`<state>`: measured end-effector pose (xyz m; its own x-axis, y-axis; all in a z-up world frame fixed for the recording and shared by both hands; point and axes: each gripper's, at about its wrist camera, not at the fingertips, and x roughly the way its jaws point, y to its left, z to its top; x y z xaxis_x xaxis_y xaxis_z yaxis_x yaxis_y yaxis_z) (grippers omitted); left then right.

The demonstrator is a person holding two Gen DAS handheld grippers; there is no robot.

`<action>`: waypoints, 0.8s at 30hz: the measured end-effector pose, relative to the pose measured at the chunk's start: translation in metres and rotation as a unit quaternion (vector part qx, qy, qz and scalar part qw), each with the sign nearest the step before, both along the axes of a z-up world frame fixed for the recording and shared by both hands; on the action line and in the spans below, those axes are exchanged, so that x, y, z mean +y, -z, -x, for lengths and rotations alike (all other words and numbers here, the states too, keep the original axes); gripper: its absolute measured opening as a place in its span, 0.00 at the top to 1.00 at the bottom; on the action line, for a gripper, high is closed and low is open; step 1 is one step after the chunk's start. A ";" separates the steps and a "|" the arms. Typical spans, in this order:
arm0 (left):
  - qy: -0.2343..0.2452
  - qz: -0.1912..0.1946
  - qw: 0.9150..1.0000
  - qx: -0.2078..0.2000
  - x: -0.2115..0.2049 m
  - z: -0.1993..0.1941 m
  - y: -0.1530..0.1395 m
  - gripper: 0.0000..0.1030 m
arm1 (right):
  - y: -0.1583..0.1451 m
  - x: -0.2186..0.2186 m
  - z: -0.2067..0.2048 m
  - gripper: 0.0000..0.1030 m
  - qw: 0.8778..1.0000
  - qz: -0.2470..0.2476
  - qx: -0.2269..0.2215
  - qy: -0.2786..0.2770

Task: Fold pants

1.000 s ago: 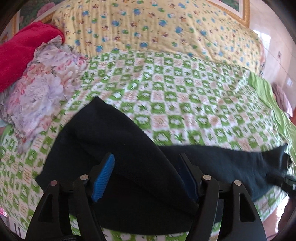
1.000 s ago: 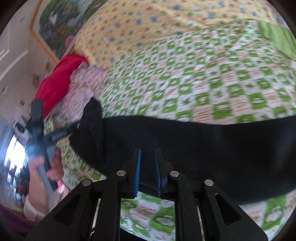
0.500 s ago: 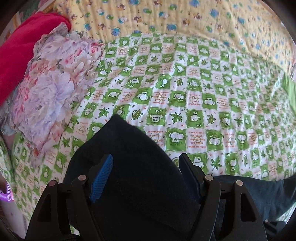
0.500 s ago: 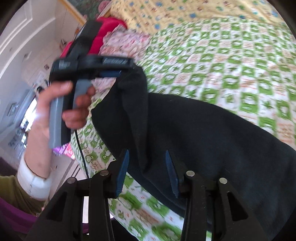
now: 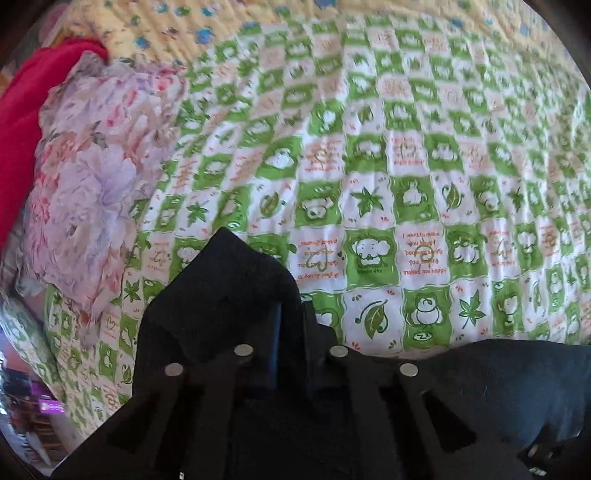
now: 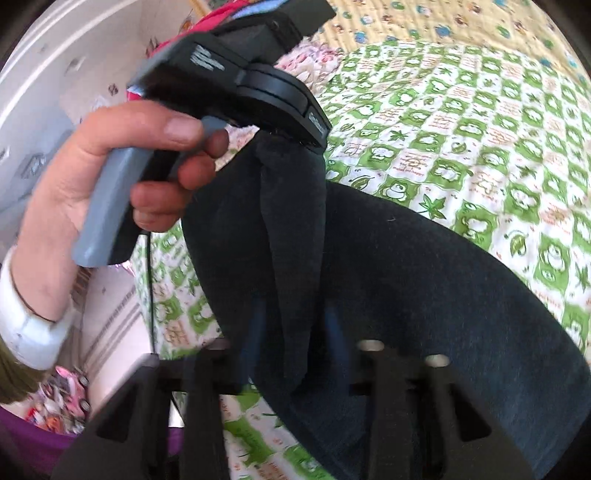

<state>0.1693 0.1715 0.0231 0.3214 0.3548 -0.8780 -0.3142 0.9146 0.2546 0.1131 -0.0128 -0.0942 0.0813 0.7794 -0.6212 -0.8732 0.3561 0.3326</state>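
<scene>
The dark navy pants (image 6: 424,280) lie along the near edge of the bed. My left gripper (image 5: 291,332) is shut on one end of the pants (image 5: 229,295), which drapes over its fingers. In the right wrist view the left gripper's body (image 6: 236,70) is held high in a hand, with the pants end hanging from it in a fold. My right gripper (image 6: 291,325) is open, its blue-padded fingers standing either side of that hanging fold, not pinching it. More of the pants shows at the lower right of the left wrist view (image 5: 517,387).
The bed has a green-and-white checked sheet (image 5: 388,184) and a yellow quilt (image 6: 424,22) at the back. A floral cloth bundle (image 5: 85,184) and a red cloth (image 5: 22,122) lie at the left. The bed's near edge and the floor (image 6: 107,325) are at the left.
My left gripper has shut on the pants end and lifted it toward the right gripper. My right gripper has opened and moved left along the pants to the hanging fold.
</scene>
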 end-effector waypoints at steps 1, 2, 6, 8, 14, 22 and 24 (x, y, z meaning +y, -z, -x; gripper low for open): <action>-0.005 0.009 1.000 -0.020 0.003 0.009 -0.005 0.96 | -0.001 0.001 0.001 0.94 1.000 -0.001 -0.004 -0.004; -0.009 0.018 0.999 -0.039 0.006 0.018 -0.010 0.96 | -0.003 -0.001 0.003 0.94 1.000 -0.007 -0.006 -0.008; -0.031 0.071 0.987 -0.142 0.018 0.066 -0.040 0.96 | -0.017 -0.008 0.012 0.94 0.999 -0.035 -0.022 -0.022; -0.050 0.103 0.976 -0.186 0.029 0.094 -0.049 0.96 | -0.024 -0.009 0.018 0.94 0.998 -0.039 -0.038 -0.027; -0.108 0.164 0.949 -0.248 0.055 0.154 -0.047 0.96 | -0.031 -0.006 0.033 0.94 0.995 -0.030 -0.077 -0.054; -0.153 0.202 0.928 -0.272 0.077 0.204 -0.015 0.97 | -0.024 0.003 0.055 0.94 0.987 0.007 -0.132 -0.089; -0.161 0.207 0.926 -0.270 0.080 0.213 -0.006 0.97 | -0.023 0.006 0.058 0.94 0.986 0.015 -0.138 -0.092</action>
<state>-0.0433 0.2513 0.0292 0.6899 0.1782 -0.7017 -0.5669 0.7358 -0.3705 0.0551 -0.0067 -0.0714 0.1090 0.7783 -0.6183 -0.9800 0.1885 0.0645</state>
